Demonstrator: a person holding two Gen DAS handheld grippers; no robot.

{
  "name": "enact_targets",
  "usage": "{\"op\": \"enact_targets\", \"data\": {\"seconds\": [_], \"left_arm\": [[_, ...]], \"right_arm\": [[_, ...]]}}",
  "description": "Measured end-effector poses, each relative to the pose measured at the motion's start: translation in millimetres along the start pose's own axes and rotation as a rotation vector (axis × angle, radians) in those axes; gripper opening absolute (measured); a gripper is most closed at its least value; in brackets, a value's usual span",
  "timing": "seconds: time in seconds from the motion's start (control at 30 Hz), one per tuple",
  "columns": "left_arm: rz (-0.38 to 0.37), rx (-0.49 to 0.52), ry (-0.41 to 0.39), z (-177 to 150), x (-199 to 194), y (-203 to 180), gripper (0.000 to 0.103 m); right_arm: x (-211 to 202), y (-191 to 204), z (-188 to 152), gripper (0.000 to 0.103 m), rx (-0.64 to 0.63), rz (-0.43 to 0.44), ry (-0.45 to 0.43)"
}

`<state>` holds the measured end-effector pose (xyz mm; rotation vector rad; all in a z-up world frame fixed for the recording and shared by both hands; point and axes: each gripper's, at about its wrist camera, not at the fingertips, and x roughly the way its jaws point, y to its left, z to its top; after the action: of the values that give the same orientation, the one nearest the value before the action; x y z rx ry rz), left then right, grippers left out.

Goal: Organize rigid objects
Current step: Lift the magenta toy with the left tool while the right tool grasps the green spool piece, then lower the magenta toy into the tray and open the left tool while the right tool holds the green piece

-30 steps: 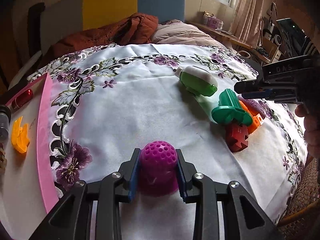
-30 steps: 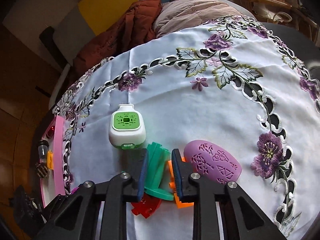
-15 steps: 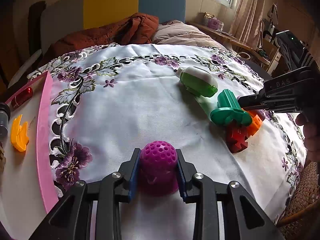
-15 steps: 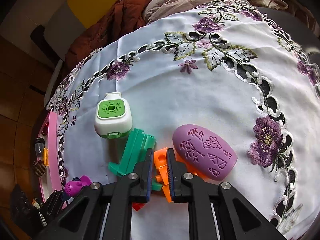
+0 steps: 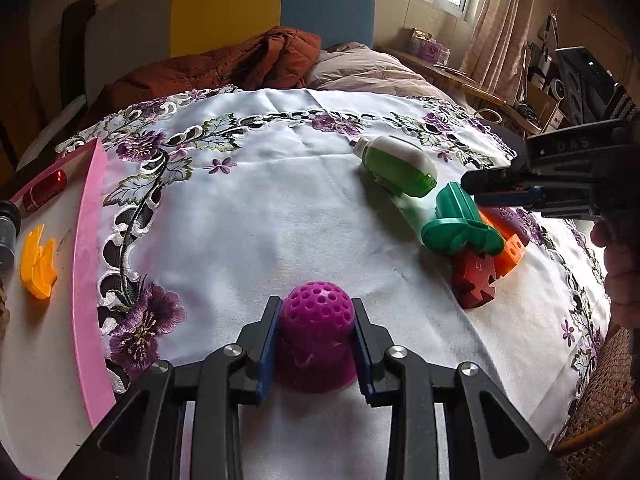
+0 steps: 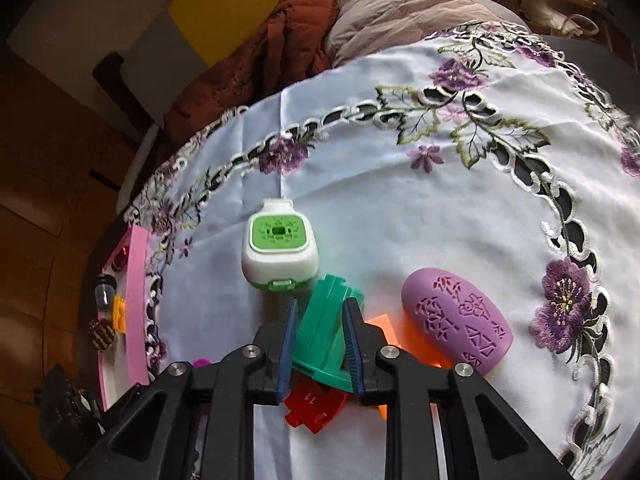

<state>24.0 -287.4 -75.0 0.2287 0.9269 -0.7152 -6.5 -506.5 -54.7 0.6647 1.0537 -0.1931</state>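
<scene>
The magenta perforated dome (image 5: 316,334) sits low in the middle of the left wrist view, rounded end up and flared base on the cloth, with the left gripper (image 5: 316,344) closed on its sides, both blue pads pressed against it. In the right wrist view the right gripper (image 6: 320,340) is closed on the green ribbed piece (image 6: 324,336), whose long axis runs from bottom centre up and slightly right of the frame; in the left wrist view its wide flat foot faces the camera. It lies over a red notched block (image 6: 314,406) and an orange block (image 6: 382,326). Just above and left of it lies a white and green case (image 6: 280,250), its narrow end toward the top of the frame; to the right lies a purple patterned oval (image 6: 456,322), long axis slanting down to the right.

The counter carries a white tablecloth (image 5: 280,208) embroidered with purple flowers. At the left edge a pink-rimmed tray (image 5: 86,240) holds a small orange piece (image 5: 38,266) and a red capsule (image 5: 44,188). Behind are a rust jacket (image 5: 224,68), a yellow and blue headboard, a window and curtains.

A hand (image 5: 620,272) at the right edge of the left wrist view holds the right gripper, angled down toward the pile.
</scene>
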Motion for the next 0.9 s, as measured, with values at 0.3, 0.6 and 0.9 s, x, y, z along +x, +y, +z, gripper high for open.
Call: {"op": "enact_targets", "data": {"seconds": [0.3,0.6,0.9], "left_arm": [[0.001,-0.006,0.002,1,1,0,0.032],[-0.013,-0.039,-0.005,-3,-15,7,0.032],[-0.017,-0.053,-0.080,-2,-63,16,0.032]], "right_arm": [[37,15,-2,0.033,-0.118,-0.104,0.089],[37,-8,3,0.033,-0.013,-0.002,0.107],[39,1,-1,0.033,-0.088,-0.034,0.098]]}}
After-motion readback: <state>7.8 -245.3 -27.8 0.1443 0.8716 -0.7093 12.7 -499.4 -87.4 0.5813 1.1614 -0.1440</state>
